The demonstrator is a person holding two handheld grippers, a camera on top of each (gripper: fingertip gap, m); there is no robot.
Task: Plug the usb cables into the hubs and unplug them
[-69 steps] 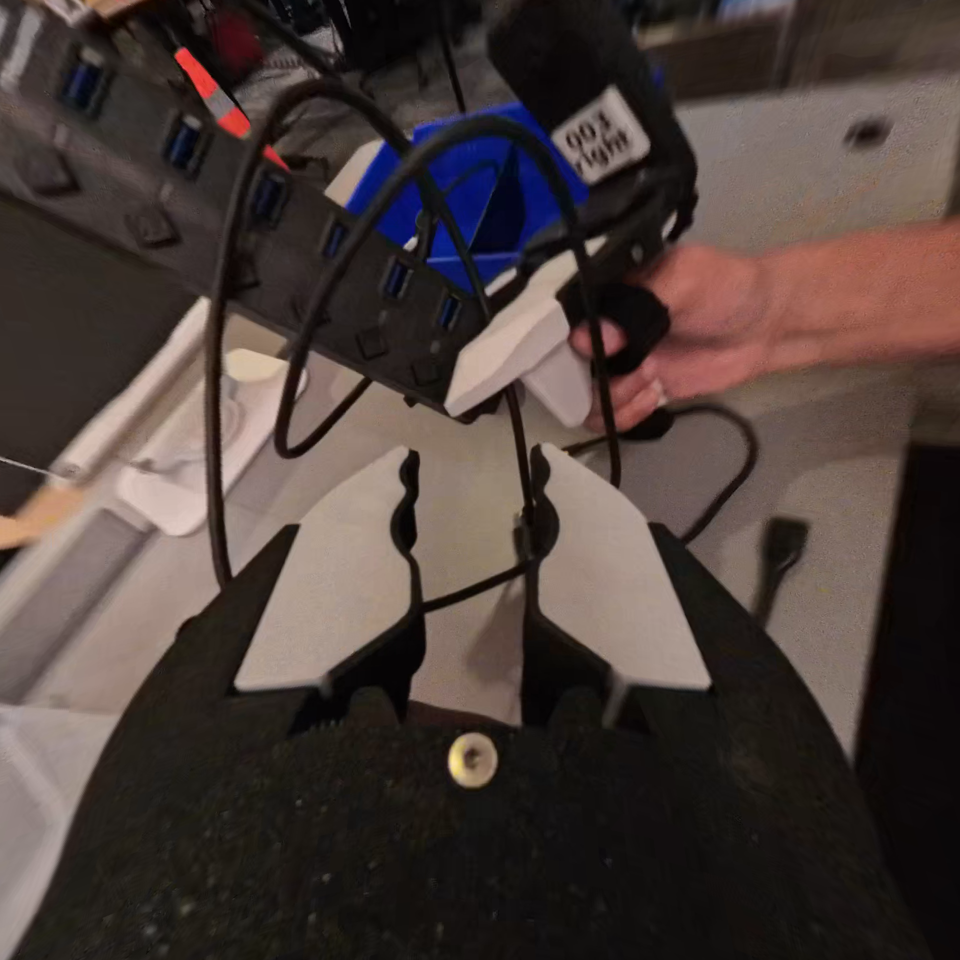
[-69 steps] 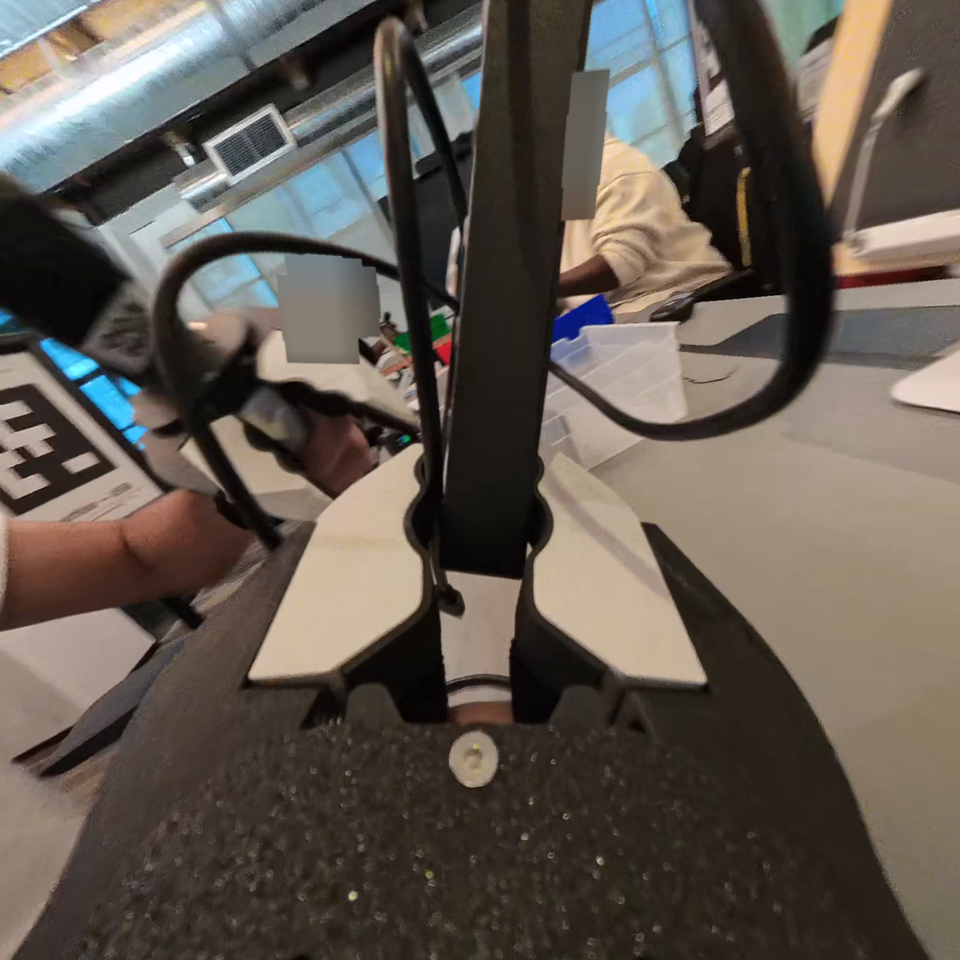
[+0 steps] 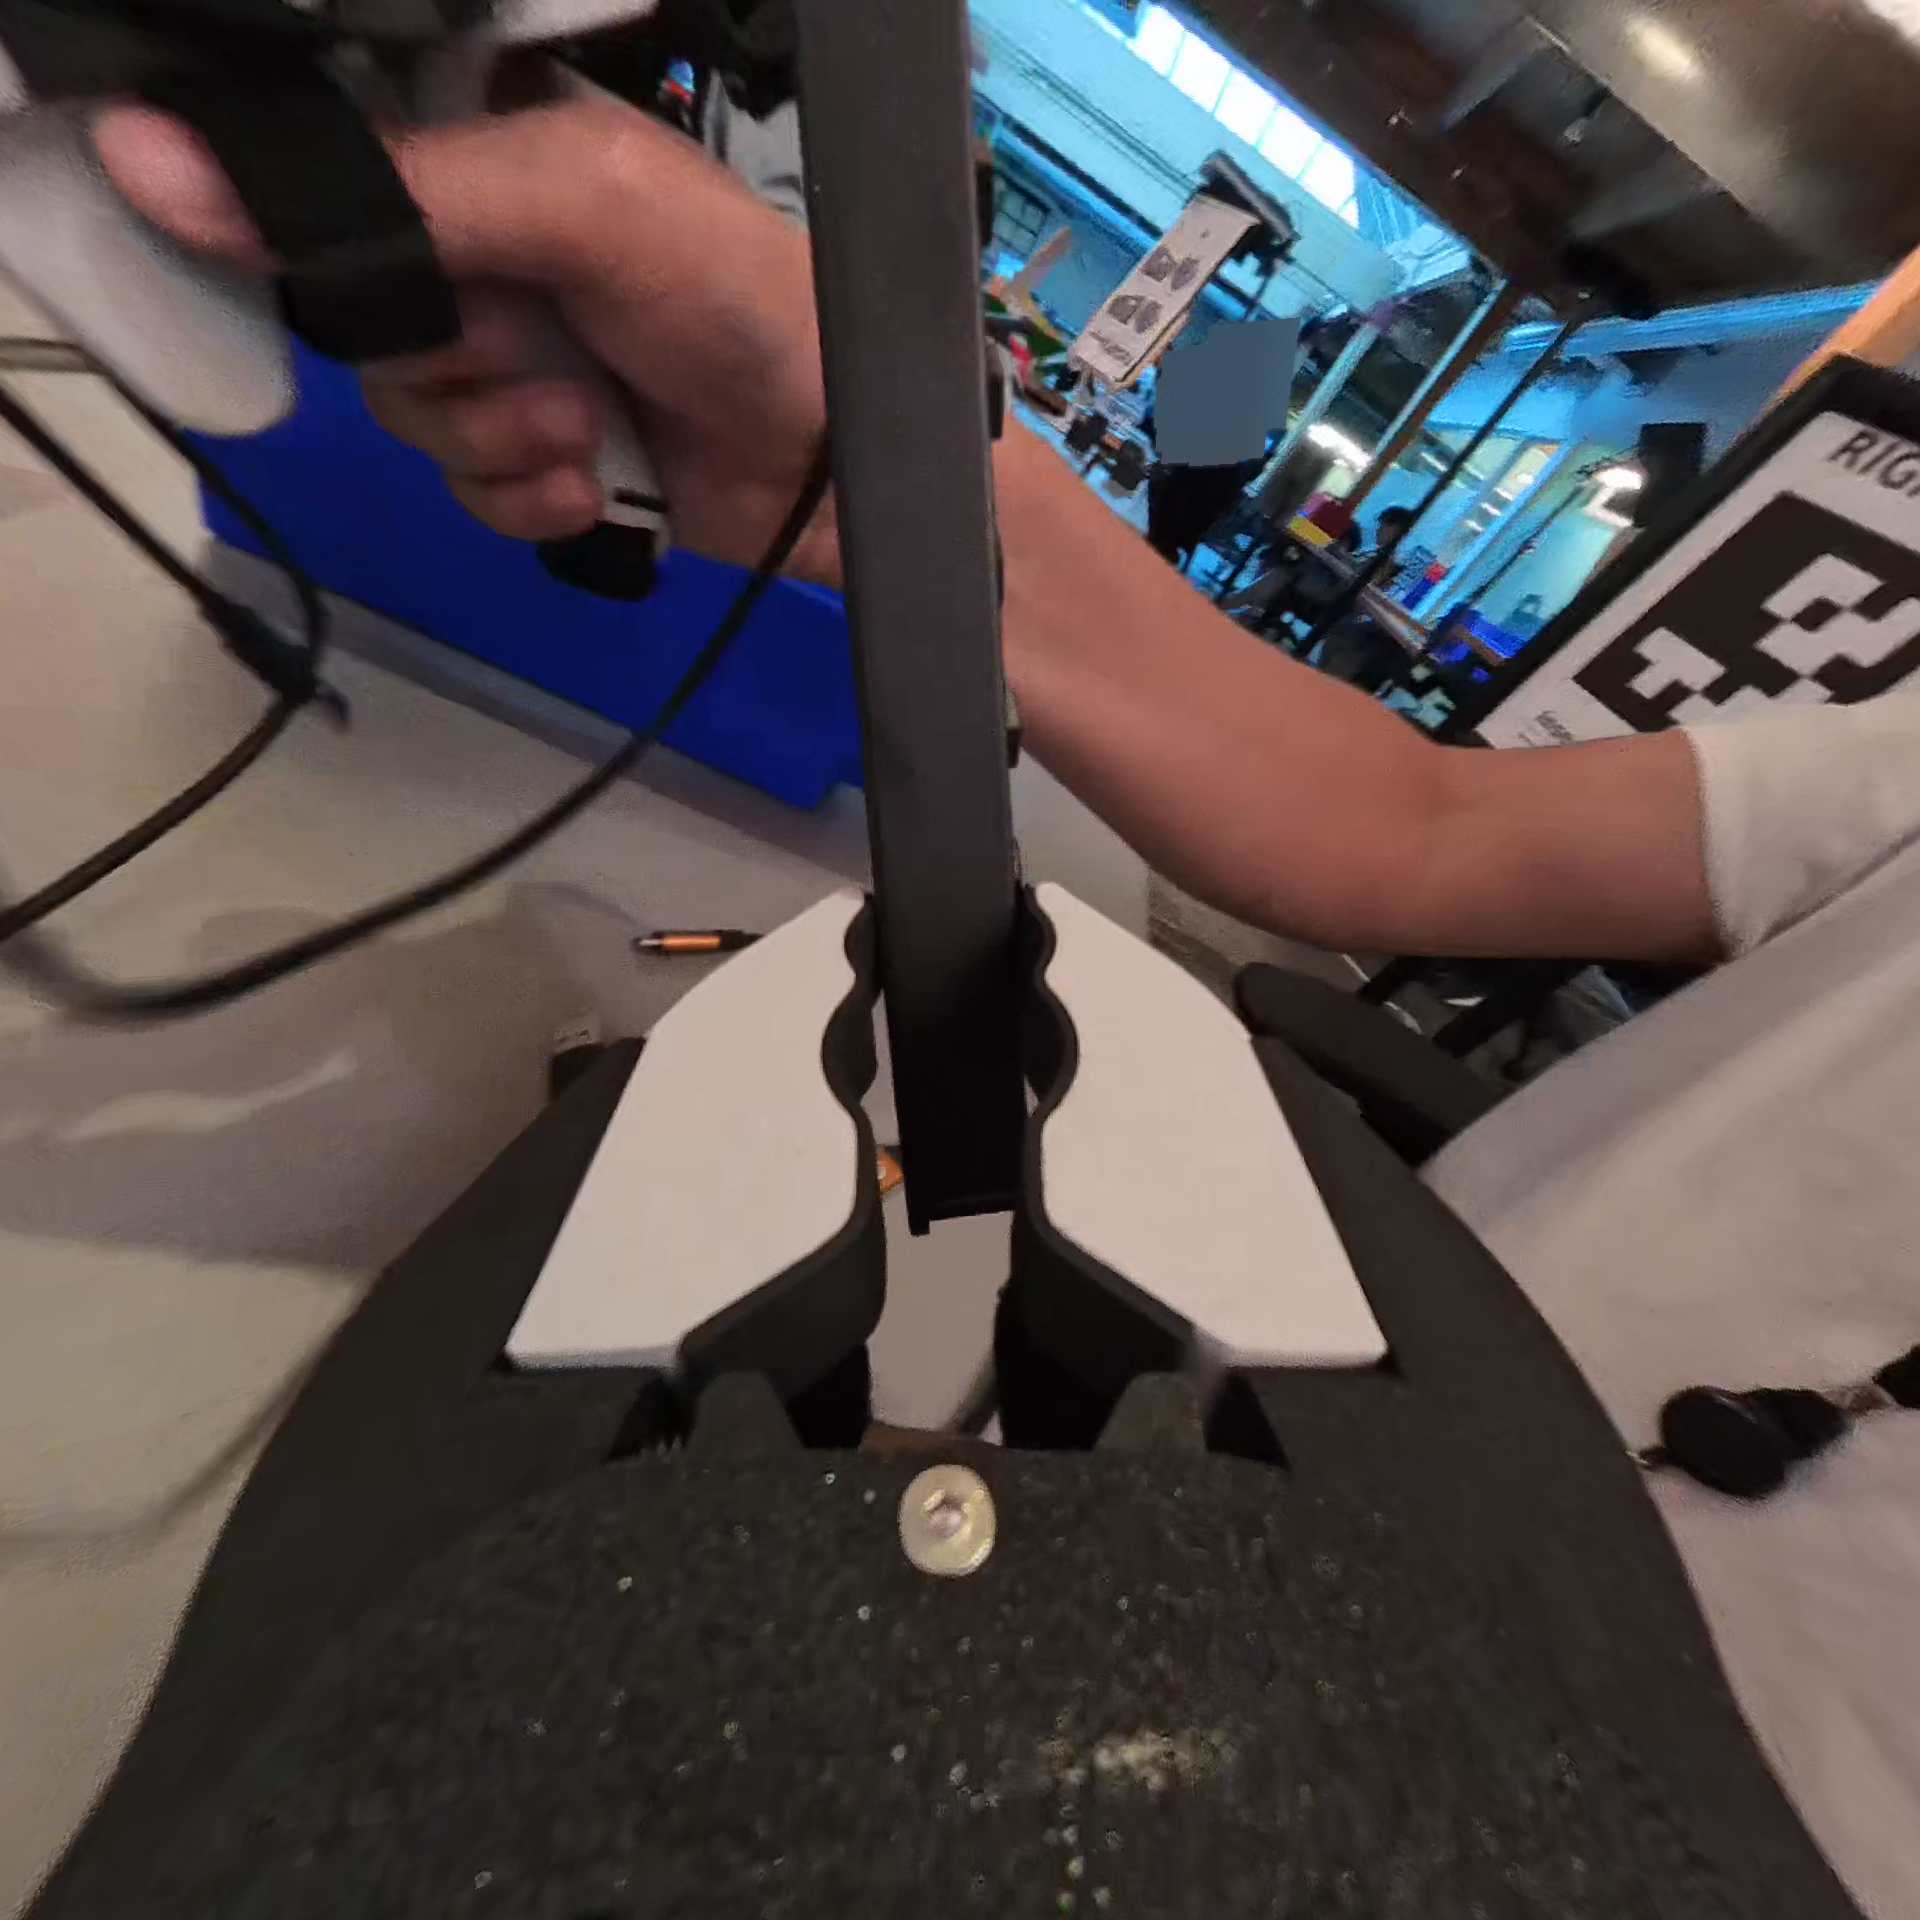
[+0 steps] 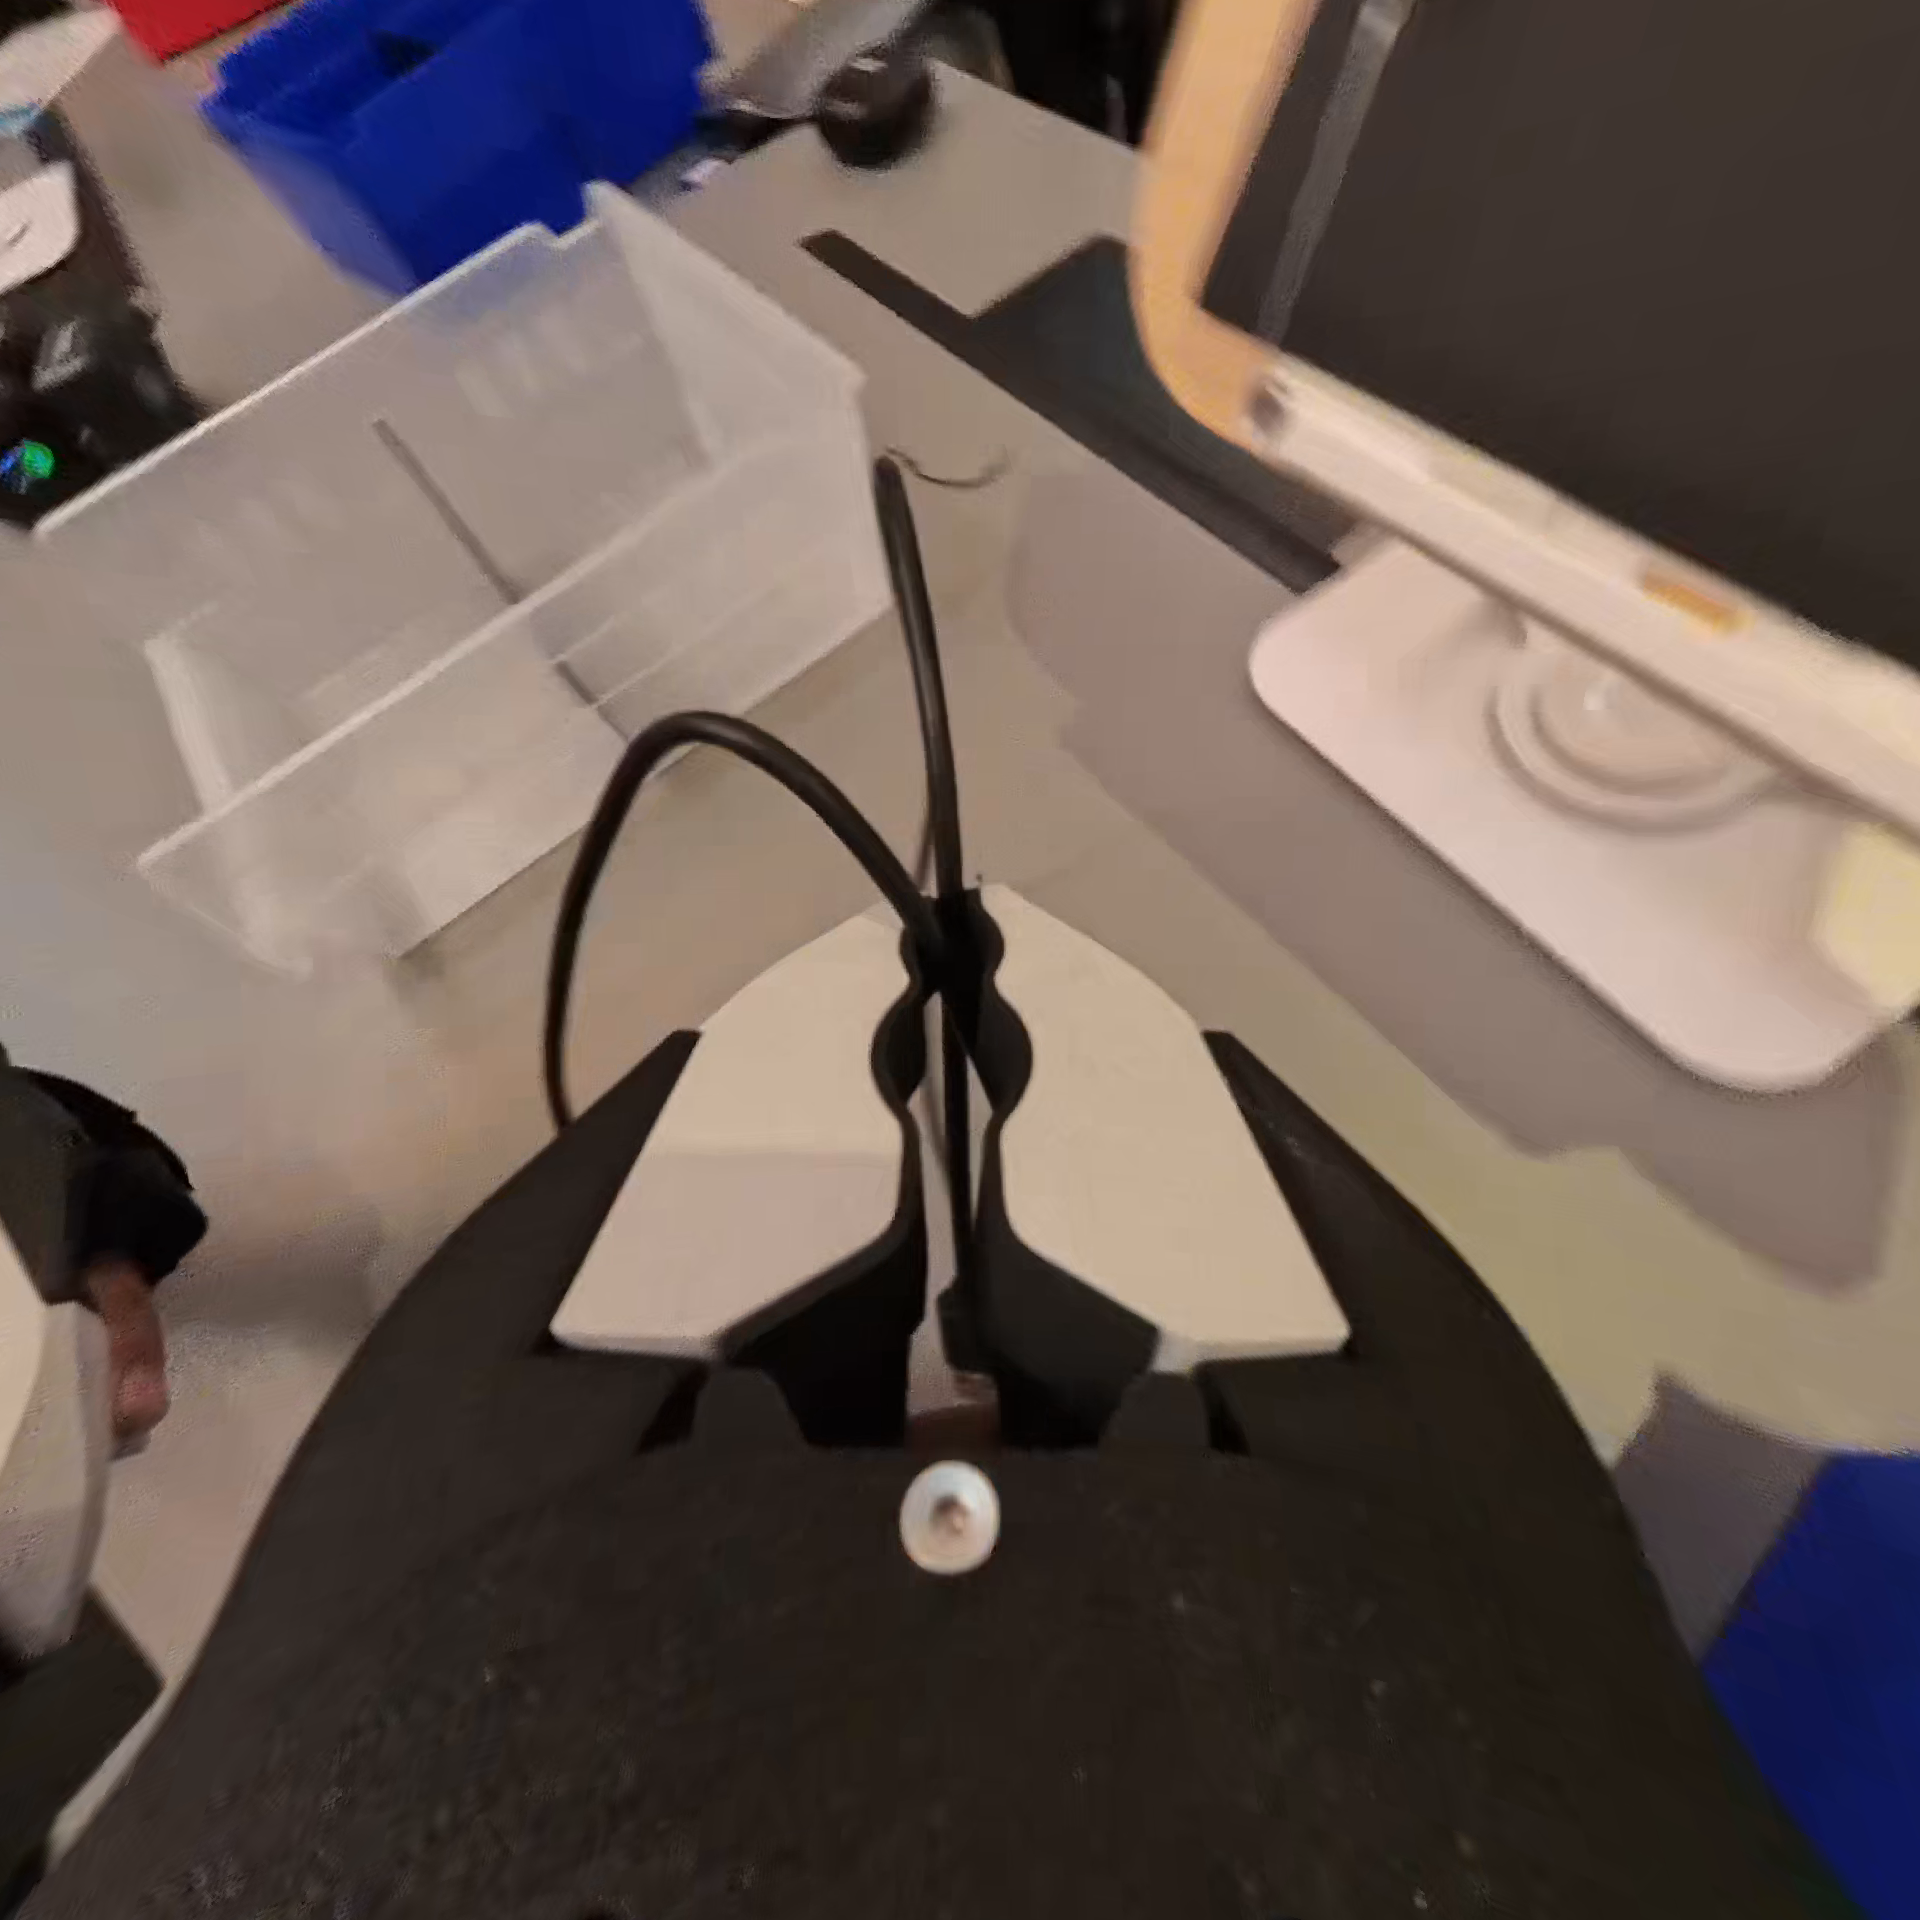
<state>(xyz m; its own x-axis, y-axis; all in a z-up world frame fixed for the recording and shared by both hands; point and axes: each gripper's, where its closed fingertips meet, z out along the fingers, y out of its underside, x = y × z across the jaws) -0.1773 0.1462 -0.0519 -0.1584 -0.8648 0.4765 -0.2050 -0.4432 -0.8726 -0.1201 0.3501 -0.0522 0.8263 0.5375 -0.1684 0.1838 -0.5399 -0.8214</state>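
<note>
Left wrist view: left gripper (image 3: 945, 1023) is clamped on the hub (image 3: 909, 582), a long black bar that runs from between the white fingers (image 3: 727, 1153) up toward 12 o'clock and out of frame. Hub's lower end sits inside the jaws, pinched on both sides. At 10 o'clock a hand (image 3: 582, 343) grips the handle of the other tool. Black cables (image 3: 582, 774) droop from that area across the grey table (image 3: 312, 852) toward 9 o'clock. Blue bin (image 3: 499, 613) sits behind the hand, small orange-and-black item (image 3: 691, 942) lies on the table just left of the fingertips.

Right wrist view: right gripper (image 4: 951, 940) is closed on a thin black usb cable (image 4: 930, 665). Cable passes between the jaws, one strand rises to 12 o'clock, another loops over to 10 o'clock and drops down at 9. Plug end sits deep in the jaw gap. Clear plastic bin (image 4: 499, 582) at 10–11 o'clock, white monitor base (image 4: 1558, 821) at 2 o'clock, both resting on the table. Frame is motion-blurred.
</note>
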